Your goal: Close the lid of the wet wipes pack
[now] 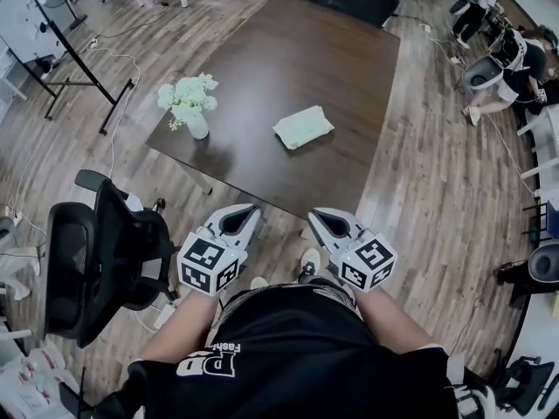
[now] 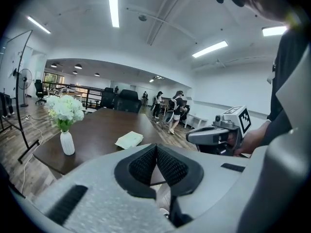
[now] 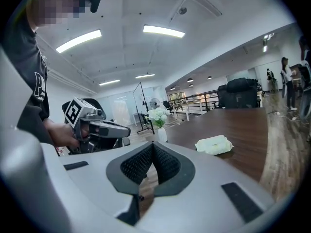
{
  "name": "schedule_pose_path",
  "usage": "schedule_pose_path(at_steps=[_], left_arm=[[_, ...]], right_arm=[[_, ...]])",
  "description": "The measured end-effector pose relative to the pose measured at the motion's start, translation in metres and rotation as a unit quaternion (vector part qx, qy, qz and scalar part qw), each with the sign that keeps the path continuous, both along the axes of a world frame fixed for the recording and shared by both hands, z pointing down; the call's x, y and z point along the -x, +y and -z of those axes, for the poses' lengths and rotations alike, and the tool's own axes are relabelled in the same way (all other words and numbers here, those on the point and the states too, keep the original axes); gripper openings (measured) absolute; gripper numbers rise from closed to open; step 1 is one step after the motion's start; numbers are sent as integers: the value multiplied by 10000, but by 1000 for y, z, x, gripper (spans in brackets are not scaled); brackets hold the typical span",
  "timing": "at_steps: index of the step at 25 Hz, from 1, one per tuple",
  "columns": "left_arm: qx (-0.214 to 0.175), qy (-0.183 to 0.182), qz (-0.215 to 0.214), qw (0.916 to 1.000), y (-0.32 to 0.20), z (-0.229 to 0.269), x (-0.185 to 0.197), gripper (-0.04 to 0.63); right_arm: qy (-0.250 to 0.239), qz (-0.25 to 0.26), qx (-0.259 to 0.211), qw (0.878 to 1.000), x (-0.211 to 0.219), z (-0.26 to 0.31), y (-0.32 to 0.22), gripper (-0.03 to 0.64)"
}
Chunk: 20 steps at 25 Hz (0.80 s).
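A pale green wet wipes pack [image 1: 303, 127] lies flat on the dark brown table [image 1: 288, 68], near its middle; it also shows as the pack [image 2: 129, 139] and the pack [image 3: 213, 144] in the gripper views. Whether its lid is up I cannot tell. My left gripper [image 1: 243, 219] and right gripper [image 1: 325, 222] hang side by side just short of the table's near edge, well apart from the pack. Both are shut with nothing between the pads [image 2: 156, 165] [image 3: 152, 161].
A white vase of white flowers [image 1: 189, 105] stands at the table's left corner. A black office chair [image 1: 105, 256] sits close on my left. A whiteboard stand [image 1: 61, 42] is at far left. People sit and stand along the right side [image 1: 502, 64].
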<state>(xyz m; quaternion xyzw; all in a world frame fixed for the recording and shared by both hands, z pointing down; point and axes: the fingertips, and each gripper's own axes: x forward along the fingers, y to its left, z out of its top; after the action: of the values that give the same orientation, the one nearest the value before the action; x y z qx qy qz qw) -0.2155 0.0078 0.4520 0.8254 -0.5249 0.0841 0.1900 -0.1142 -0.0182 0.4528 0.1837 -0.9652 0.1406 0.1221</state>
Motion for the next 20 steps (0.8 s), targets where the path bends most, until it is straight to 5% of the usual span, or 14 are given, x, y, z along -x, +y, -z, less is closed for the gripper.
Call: schedule_pose_path(at_steps=[20], left_arm=[[-60,-93,-68,9999,61,-10,10,18]], right_arm=[[244,26,21,9997,15,-10,52,0]])
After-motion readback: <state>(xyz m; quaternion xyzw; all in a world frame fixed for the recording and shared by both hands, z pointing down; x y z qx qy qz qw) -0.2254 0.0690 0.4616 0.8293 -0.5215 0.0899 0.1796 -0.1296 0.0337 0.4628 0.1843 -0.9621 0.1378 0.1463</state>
